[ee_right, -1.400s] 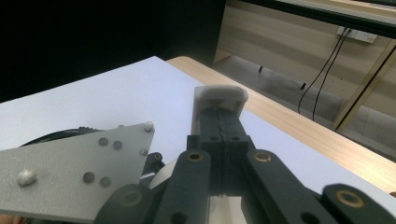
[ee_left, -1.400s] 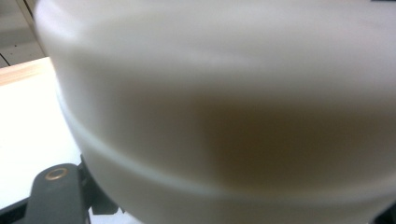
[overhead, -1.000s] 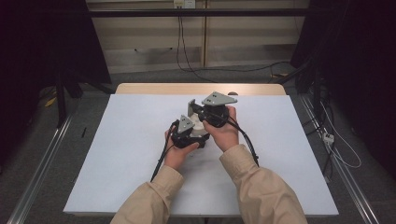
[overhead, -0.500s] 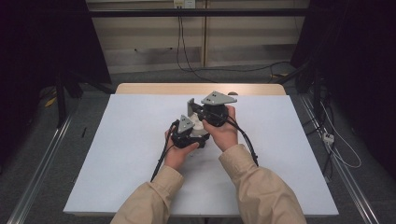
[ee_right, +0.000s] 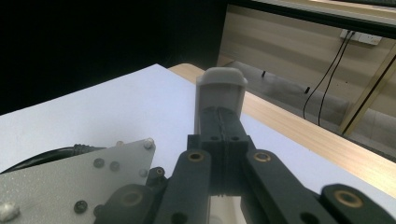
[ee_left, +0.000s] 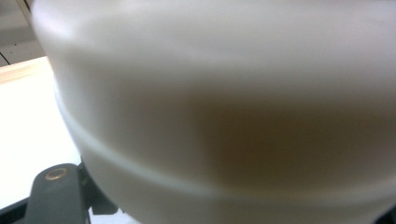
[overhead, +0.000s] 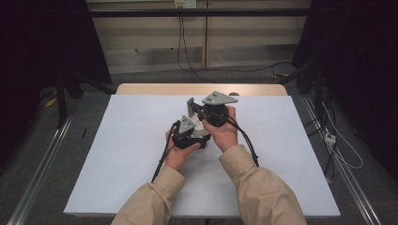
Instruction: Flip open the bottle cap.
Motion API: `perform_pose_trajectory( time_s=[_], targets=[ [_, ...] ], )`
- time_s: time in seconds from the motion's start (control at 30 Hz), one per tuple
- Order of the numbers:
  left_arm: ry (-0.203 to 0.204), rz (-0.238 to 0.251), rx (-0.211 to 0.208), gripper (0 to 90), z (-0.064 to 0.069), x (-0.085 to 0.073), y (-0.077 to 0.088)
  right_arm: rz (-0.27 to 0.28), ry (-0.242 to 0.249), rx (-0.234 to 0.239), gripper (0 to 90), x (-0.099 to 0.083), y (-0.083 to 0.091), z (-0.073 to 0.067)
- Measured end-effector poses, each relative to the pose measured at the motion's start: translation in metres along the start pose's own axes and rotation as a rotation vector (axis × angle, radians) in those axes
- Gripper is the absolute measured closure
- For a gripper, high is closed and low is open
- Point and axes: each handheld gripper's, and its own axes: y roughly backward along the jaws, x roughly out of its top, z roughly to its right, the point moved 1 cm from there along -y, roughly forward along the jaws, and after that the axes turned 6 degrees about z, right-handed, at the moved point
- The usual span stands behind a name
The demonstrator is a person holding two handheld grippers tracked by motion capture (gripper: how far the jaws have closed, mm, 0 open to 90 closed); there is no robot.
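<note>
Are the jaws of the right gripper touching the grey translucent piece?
Touching. In the right gripper view the right gripper has its jaws pressed together on the lower edge of the grey translucent piece, with no gap visible.

Blurred white object (ee_left: 233,107) (edges cut off)

Desk (overhead: 117,154) has a white top sheet, bare wood strip (overhead: 155,89) along the far edge. Black cables (overhead: 180,42) hang down the beige wall panel (overhead: 145,42) behind; a white plug (overhead: 330,138) and thin cord lie on the grey floor (overhead: 47,159), right side. Metal rails (overhead: 37,168) flank the desk.
</note>
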Motion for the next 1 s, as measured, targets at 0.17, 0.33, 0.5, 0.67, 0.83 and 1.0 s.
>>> perform_pose_trajectory(
  time_s=[0.17, 0.33, 0.5, 0.67, 0.83, 1.0],
  targets=[
    [0.0, -0.001, -0.001, 18.6, 0.0, 0.0, 0.0, -0.002, 0.006, -0.002, 90.0, 0.001, -0.002, 0.0],
    [0.005, 0.001, -0.001, 18.6, 0.0, 0.0, 0.0, -0.011, 0.017, -0.003, 90.0, -0.001, -0.004, -0.001],
    [0.005, 0.002, 0.0, 18.6, 0.0, 0.0, 0.0, -0.014, 0.017, -0.002, 90.0, -0.004, -0.008, -0.001],
    [0.003, -0.001, -0.002, 18.6, 0.0, 0.0, 0.0, -0.014, 0.012, 0.001, 90.0, -0.005, -0.011, -0.001],
    [-0.008, 0.001, -0.004, 18.6, 0.0, 0.0, 0.0, -0.012, 0.016, 0.013, 90.0, -0.007, -0.014, -0.002],
    [0.004, 0.0, 0.0, 18.6, 0.0, 0.0, 0.0, -0.017, 0.012, 0.016, 90.0, -0.009, -0.016, -0.002]
  ],
)
